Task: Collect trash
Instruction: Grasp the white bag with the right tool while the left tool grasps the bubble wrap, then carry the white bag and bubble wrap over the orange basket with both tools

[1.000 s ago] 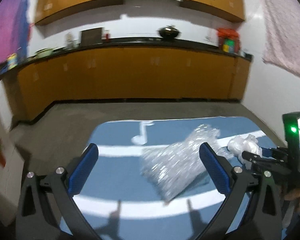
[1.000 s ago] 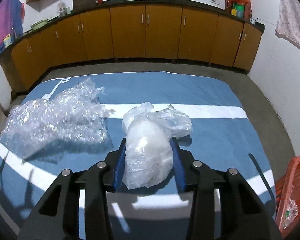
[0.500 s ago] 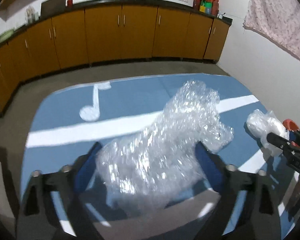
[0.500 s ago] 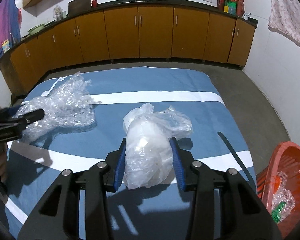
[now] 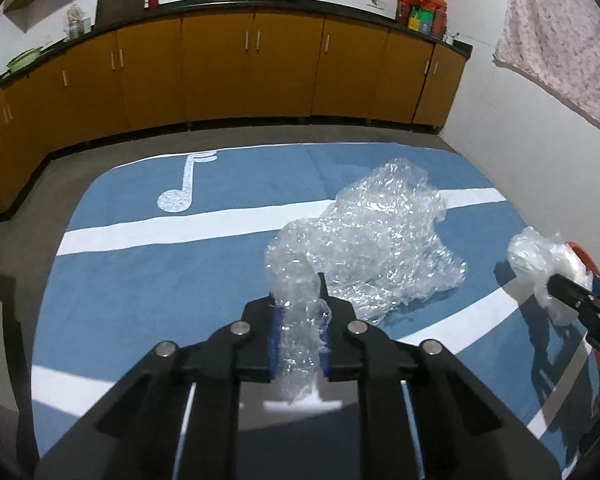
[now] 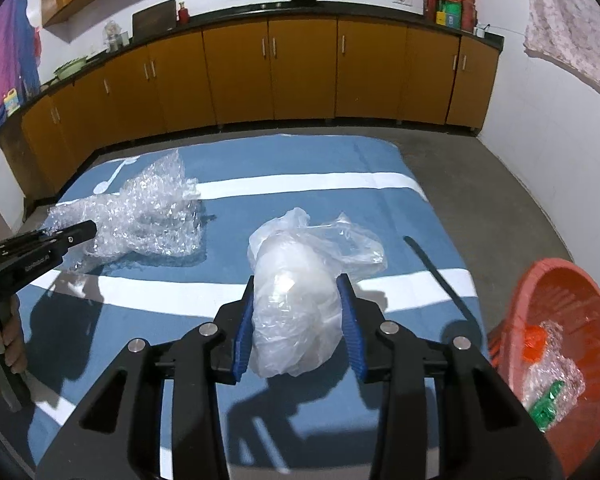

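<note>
- Where blue cloth with white stripes covers the surface (image 5: pixel 148 280): left claw (image 5: pixel 298 312) clamped on one end of the bubble wrap (image 5: pixel 384 248), rest lying on the cloth.
- Further right: right claw (image 6: pixel 298 320) gripping a clear plastic bag (image 6: pixel 300 280).
- Far right, beside the surface: red basket (image 6: pixel 540 280) holding trash.

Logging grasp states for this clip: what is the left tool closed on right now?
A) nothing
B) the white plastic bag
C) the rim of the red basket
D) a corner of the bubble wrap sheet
D: in the left wrist view the left tool pinches a bunched end of the bubble wrap, while the right tool holds the plastic bag.
</note>
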### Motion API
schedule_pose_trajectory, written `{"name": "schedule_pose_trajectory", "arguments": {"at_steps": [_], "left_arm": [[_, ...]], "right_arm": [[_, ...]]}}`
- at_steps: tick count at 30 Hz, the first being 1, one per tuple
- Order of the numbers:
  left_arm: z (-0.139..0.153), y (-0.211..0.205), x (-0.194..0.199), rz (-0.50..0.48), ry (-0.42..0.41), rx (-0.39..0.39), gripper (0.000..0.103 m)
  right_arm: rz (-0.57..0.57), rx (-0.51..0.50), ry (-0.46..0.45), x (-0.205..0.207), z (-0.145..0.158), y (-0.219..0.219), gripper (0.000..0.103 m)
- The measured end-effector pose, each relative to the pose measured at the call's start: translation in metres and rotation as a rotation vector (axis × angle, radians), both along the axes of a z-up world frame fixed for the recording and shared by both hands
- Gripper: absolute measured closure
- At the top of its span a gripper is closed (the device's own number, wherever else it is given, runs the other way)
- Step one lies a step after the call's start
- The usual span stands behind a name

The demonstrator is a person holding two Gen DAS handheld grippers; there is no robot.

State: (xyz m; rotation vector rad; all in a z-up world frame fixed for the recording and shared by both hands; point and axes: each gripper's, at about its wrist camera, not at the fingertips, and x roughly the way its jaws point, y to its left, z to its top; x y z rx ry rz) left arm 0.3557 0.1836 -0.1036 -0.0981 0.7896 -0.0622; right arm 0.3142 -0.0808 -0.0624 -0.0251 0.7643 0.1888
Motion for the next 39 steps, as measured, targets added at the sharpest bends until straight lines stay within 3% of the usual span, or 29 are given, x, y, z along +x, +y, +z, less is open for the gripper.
{"name": "schedule_pose_trajectory", "arguments": {"at_steps": [11,22,31,39], "left_arm": [[0.065,-0.038,-0.043,-0.009,-0.098,-0.013,0.088],[0.124,-0.118,-0.096,-0.070,-0.225,-0.007,0.088],[0.143,-0.176,-0.115,-0.133,-0.247,-0.014,0.088],[0.138,-0.220,-0.120,-0.182,-0.228,-0.014,0.088]], "right_arm": [[-0.069,0.031,-0.107,-0.045,0.048,-0.041,0.064],[-0.226,0.014,-0.219,-0.099,0.085,-0.104,0.064],[-0.335,0.013,-0.253,-0.125,0.095,-0.145,0.064],[-0.402,0.005,-0.254,-0.140,0.089,-0.177,0.064]]}}
